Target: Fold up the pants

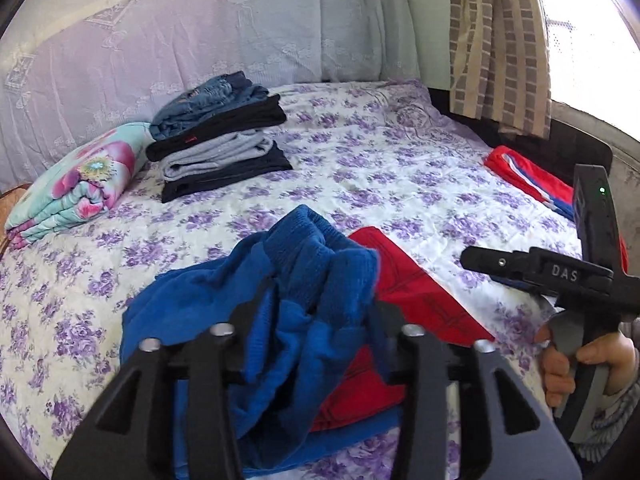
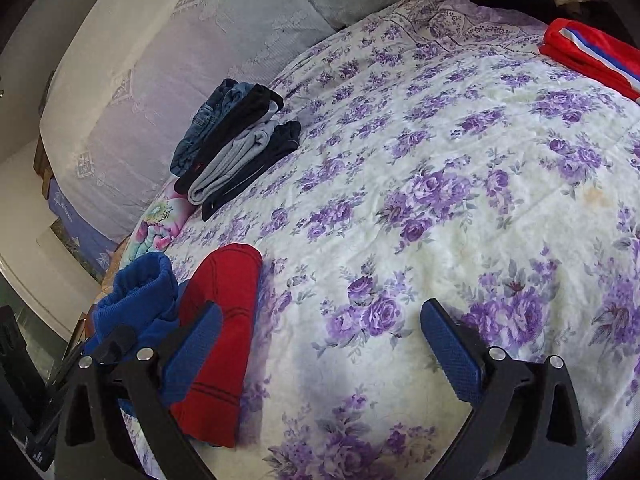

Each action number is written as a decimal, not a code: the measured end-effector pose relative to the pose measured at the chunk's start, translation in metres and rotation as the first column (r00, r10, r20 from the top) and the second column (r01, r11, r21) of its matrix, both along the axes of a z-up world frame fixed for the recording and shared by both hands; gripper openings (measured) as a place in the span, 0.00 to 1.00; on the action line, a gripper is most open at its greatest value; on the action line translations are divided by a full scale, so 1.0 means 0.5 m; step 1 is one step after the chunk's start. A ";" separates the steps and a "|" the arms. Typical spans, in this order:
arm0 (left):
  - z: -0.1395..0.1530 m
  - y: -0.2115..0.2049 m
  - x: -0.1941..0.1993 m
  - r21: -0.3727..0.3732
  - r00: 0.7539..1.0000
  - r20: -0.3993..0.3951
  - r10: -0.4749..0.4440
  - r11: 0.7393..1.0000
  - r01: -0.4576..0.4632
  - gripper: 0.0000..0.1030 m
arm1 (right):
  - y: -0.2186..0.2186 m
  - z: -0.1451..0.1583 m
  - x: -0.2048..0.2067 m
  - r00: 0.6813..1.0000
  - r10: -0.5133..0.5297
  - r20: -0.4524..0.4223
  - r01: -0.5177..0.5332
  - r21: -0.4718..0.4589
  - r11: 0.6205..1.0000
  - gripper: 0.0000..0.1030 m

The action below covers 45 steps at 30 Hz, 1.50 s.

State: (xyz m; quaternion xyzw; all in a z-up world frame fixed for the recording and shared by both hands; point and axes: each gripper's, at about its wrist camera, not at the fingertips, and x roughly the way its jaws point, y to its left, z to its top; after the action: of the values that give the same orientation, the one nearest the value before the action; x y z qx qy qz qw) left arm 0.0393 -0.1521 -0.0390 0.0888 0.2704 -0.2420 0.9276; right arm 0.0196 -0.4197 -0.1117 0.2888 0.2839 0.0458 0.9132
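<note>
Blue and red pants (image 1: 280,320) lie bunched on the flowered bedspread (image 1: 360,168). My left gripper (image 1: 312,312) sits around the blue ribbed waistband, which fills the gap between its fingers. The red part (image 1: 416,288) lies flat to the right. In the right wrist view the pants show at the lower left, blue cuff (image 2: 140,292) and red leg (image 2: 224,320). My right gripper (image 2: 320,340) is open and empty over bare bedspread, its left finger (image 2: 200,344) beside the red leg. It also shows in the left wrist view (image 1: 532,268).
A stack of folded pants (image 1: 220,140) stands at the back left, next to a folded flowered blanket (image 1: 76,184). A red garment with stripes (image 1: 528,180) lies at the bed's right edge. A headboard and curtain are behind.
</note>
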 end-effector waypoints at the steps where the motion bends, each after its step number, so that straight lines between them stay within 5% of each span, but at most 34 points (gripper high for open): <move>1: 0.002 0.001 -0.002 0.000 1.000 0.001 -0.007 1.000 0.007 0.30 | 0.000 0.000 -0.001 1.000 0.000 0.000 0.000 0.000 1.000 0.97; 7: 0.104 0.055 -0.020 -0.102 0.998 0.061 0.005 0.995 0.001 0.27 | -0.003 -0.001 0.002 1.000 0.004 0.003 -0.004 0.006 1.000 0.97; 12: 0.169 0.031 -0.048 -0.103 0.993 0.104 -0.052 0.993 0.063 0.27 | -0.004 0.000 0.002 1.000 0.005 0.010 -0.005 0.015 1.000 0.97; 14: 0.147 -0.012 -0.051 -0.058 0.992 0.090 -0.091 0.994 0.096 0.27 | -0.008 0.000 -0.001 1.000 0.004 0.021 -0.005 0.028 1.000 0.97; 19: -0.024 -0.105 -0.015 0.034 0.989 -0.084 -0.121 0.992 0.124 0.28 | -0.028 0.000 -0.019 0.996 -0.028 0.086 0.019 0.102 0.995 0.96; 21: -0.051 -0.119 -0.046 0.073 0.990 -0.018 -0.139 0.987 0.140 0.35 | -0.029 -0.002 -0.019 0.996 -0.030 0.087 0.021 0.105 0.994 0.96; 23: -0.040 -0.124 -0.070 0.096 0.984 0.015 -0.175 0.980 0.173 0.54 | -0.024 -0.001 -0.014 0.997 -0.029 0.073 0.023 0.087 0.996 0.96; 27: 0.020 -0.063 -0.111 -0.040 0.978 0.043 -0.203 0.978 0.204 0.65 | -0.023 -0.001 -0.012 0.997 -0.030 0.067 0.024 0.083 0.996 0.96; 30: 0.057 0.001 -0.097 -0.101 0.992 0.056 -0.117 0.987 0.122 0.76 | -0.017 0.008 -0.005 0.999 -0.033 0.043 0.031 0.050 0.998 0.96; 33: 0.063 0.045 -0.059 -0.155 0.998 0.001 -0.059 0.986 0.059 0.76 | 0.019 0.066 0.004 0.996 0.043 0.082 -0.040 -0.041 0.998 0.96; 37: 0.005 0.034 -0.014 -0.097 0.994 -0.107 -0.023 0.995 0.012 0.76 | 0.096 0.133 0.040 0.985 0.158 0.069 -0.143 -0.186 0.972 0.96; 41: -0.074 0.013 -0.012 -0.016 0.991 -0.132 0.007 1.000 -0.009 0.77 | 0.156 0.091 0.101 0.983 0.162 -0.083 -0.182 -0.388 0.903 0.96; 45: -0.075 0.010 -0.026 -0.001 0.994 -0.106 -0.003 1.000 0.003 0.77 | 0.109 0.046 0.136 0.979 0.146 -0.144 -0.181 -0.277 0.944 0.96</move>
State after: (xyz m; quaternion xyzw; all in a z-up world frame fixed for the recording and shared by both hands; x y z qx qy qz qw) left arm 0.0261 -0.1472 -0.0764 0.0756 0.3189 -0.2479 0.9116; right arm 0.0878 -0.3654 -0.0889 0.1301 0.3655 0.0618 0.9196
